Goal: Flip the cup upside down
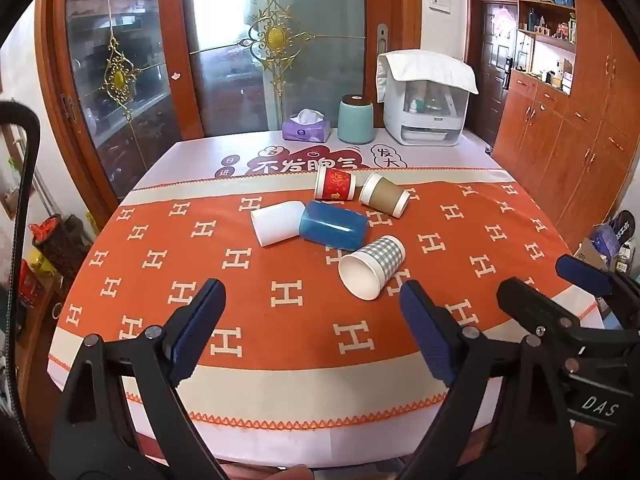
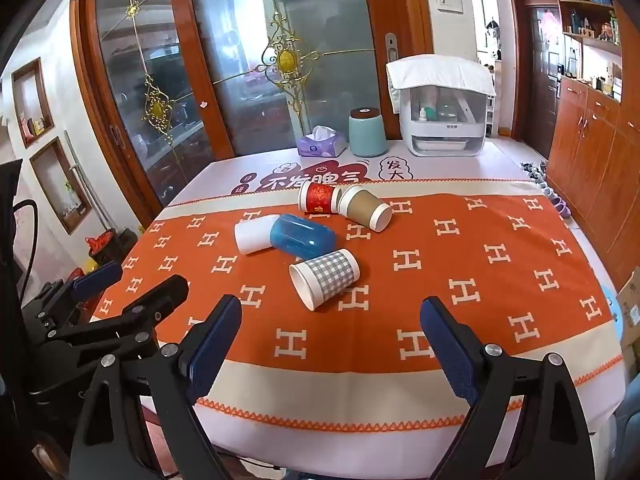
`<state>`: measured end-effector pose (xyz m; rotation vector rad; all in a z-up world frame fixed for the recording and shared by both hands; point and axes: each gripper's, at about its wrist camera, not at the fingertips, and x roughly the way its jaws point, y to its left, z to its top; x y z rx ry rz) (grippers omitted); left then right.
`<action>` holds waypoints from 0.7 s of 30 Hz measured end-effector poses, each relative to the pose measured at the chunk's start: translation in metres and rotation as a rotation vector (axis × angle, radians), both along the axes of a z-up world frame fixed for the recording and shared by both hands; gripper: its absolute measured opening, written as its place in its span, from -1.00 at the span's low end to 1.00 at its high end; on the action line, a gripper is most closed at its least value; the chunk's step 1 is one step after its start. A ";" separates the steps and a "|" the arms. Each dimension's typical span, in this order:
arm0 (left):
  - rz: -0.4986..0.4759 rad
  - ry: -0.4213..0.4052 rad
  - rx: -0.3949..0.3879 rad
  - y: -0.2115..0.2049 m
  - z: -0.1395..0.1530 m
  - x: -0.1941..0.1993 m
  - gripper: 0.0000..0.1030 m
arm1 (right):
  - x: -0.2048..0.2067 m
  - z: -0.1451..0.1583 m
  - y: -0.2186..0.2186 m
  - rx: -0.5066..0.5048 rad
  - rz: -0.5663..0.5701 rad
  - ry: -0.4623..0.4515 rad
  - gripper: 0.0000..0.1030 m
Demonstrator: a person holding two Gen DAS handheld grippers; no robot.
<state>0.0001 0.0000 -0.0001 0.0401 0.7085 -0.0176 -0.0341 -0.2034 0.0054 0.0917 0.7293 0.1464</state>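
Note:
Several cups lie on their sides on the orange tablecloth (image 1: 160, 240): a grey checked paper cup (image 1: 372, 266) (image 2: 324, 278) nearest me, mouth toward me, a blue plastic cup (image 1: 334, 226) (image 2: 303, 237), a white cup (image 1: 276, 222) (image 2: 253, 234), a red cup (image 1: 334, 185) (image 2: 318, 198) and a brown cup (image 1: 384, 194) (image 2: 365, 207). My left gripper (image 1: 312, 324) is open and empty above the table's near edge. My right gripper (image 2: 332, 340) is open and empty beside it, and shows at the right of the left wrist view (image 1: 560, 280).
At the table's far end stand a purple tissue box (image 1: 306, 126), a teal canister (image 1: 356, 118) and a white appliance (image 1: 426, 100) under a cloth. Glass sliding doors are behind, wooden cabinets (image 1: 560, 140) to the right, and a dark basket (image 1: 60, 240) on the left floor.

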 end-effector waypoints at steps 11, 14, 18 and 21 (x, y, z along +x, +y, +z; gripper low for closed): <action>-0.007 0.047 -0.046 0.008 -0.003 0.010 0.70 | 0.000 -0.002 0.000 -0.001 -0.004 0.006 0.78; -0.003 0.040 -0.041 0.006 -0.007 0.005 0.70 | 0.001 -0.003 -0.001 0.001 -0.004 0.008 0.78; -0.001 0.042 -0.042 0.005 -0.007 0.006 0.70 | 0.000 -0.003 0.002 0.003 -0.003 0.011 0.78; 0.002 0.046 -0.043 0.006 -0.007 0.006 0.70 | 0.001 -0.003 0.001 0.004 -0.003 0.013 0.78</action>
